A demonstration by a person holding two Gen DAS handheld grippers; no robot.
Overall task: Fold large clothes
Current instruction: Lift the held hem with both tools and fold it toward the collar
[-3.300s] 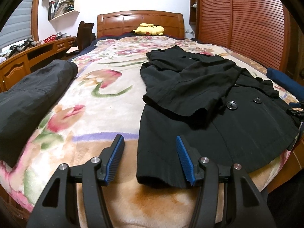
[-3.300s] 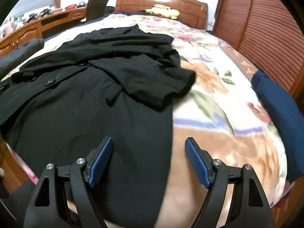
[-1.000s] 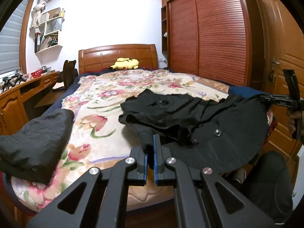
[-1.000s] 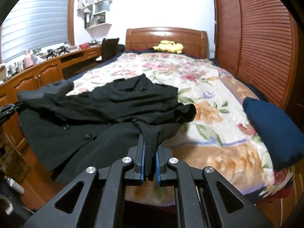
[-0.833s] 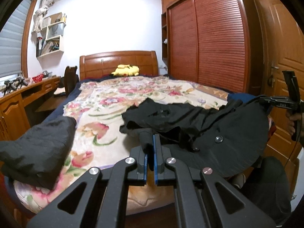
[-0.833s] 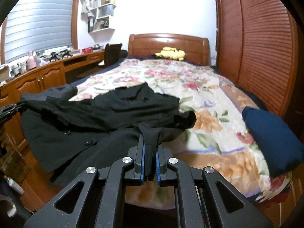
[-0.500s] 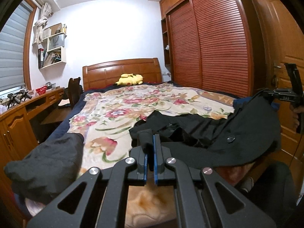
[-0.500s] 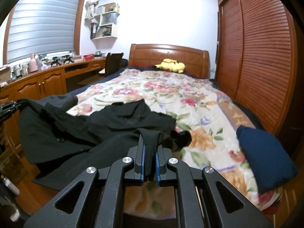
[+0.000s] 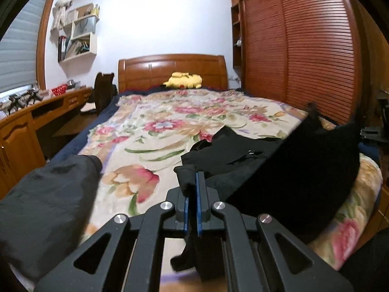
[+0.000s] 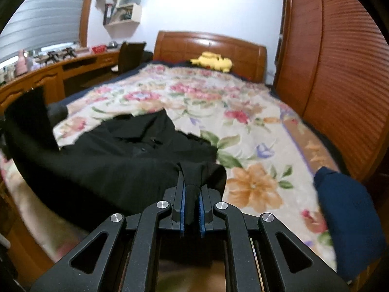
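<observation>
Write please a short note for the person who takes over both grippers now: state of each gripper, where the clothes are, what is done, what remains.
Left gripper: shut on the black coat hem.
Right gripper: shut on the same hem's other corner.
Coat: collar end lies on the bed, hem end lifted over it.
Done: sleeves folded in, hem gripped.
Left: lay the hem toward the collar, release, smooth.
Grey garment and blue garment lie at the bed edges.
</observation>
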